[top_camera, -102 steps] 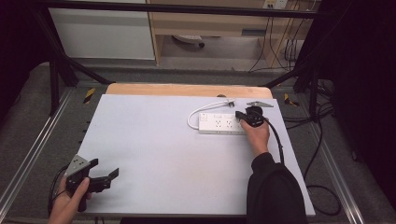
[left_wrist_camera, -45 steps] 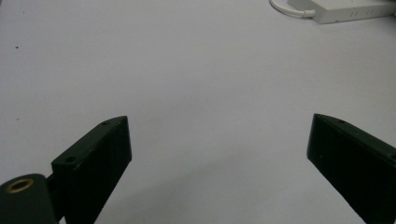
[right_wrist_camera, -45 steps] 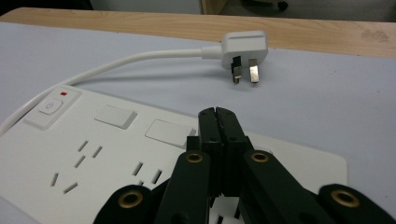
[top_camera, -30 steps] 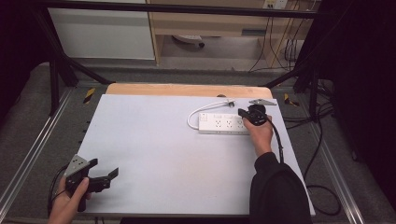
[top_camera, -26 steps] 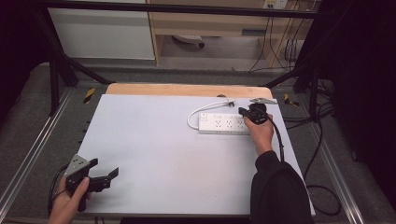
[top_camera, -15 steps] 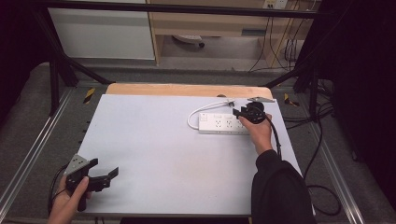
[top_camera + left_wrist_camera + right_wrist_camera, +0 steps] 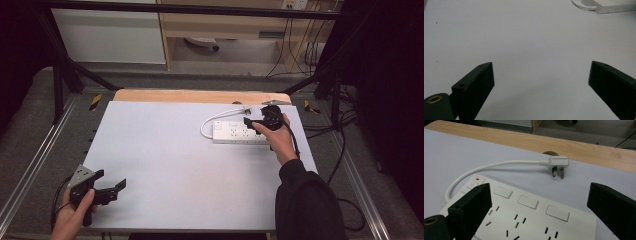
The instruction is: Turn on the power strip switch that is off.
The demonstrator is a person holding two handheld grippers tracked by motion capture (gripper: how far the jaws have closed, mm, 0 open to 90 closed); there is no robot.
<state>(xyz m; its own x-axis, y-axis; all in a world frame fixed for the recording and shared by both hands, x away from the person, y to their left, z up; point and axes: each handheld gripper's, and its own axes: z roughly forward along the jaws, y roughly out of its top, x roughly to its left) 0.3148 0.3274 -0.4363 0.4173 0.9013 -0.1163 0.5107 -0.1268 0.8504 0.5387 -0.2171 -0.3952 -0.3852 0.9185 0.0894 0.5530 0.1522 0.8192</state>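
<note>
Lifted slightly off the white power strip, the right hand-held gripper has just been opening, jaws now wide and empty, strip lying directly beneath them, where a careless dip could knock its switch.

Right gripper, its jaws just opened wide, hangs raised; left gripper rests low, jaws spread.

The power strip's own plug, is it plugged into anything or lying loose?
Lying loose. The white plug rests on the table beside the wooden edge, its prongs bare, behind the power strip.
</note>
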